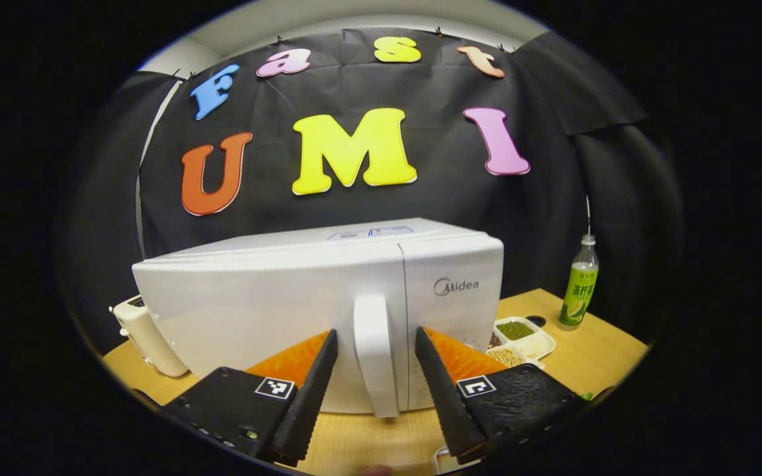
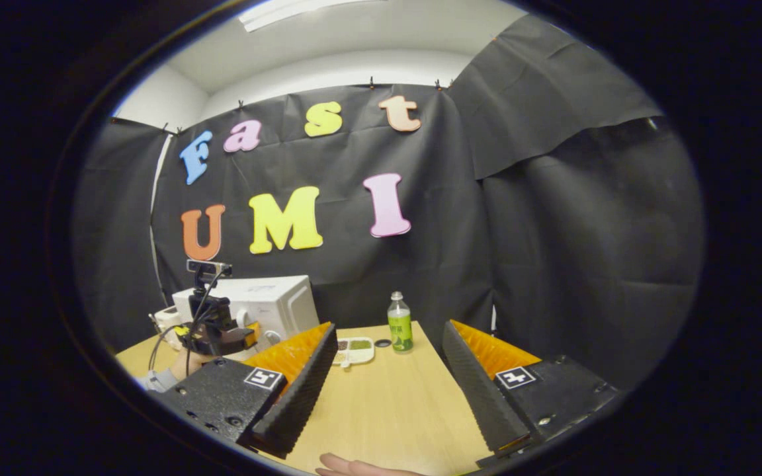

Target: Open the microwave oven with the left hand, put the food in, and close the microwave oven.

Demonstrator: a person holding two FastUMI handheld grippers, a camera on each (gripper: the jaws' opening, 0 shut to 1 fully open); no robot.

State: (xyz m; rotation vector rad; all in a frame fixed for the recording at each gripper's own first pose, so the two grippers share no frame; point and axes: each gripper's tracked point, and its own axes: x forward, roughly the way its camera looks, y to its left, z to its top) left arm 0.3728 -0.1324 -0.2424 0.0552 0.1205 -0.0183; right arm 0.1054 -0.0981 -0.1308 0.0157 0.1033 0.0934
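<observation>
The left gripper (image 1: 376, 360) stands open, its two fingers astride the upright handle (image 1: 376, 354) of the microwave oven (image 1: 275, 297) without pressing on it yet. The right gripper (image 2: 387, 370) hangs wide open and empty over bare worktop (image 2: 387, 403), well apart from the oven.

The door is still closed, so this looks like the opening step. Next, the left jaws probably need to clamp the handle, then pull it outward along the door's swing.

One microwave oven sits on the worktop, one divided dish of food (image 1: 523, 342) lies just beside its right end, one green bottle (image 1: 579, 291) stands beyond, and one white appliance (image 1: 146, 334) at its left.
</observation>
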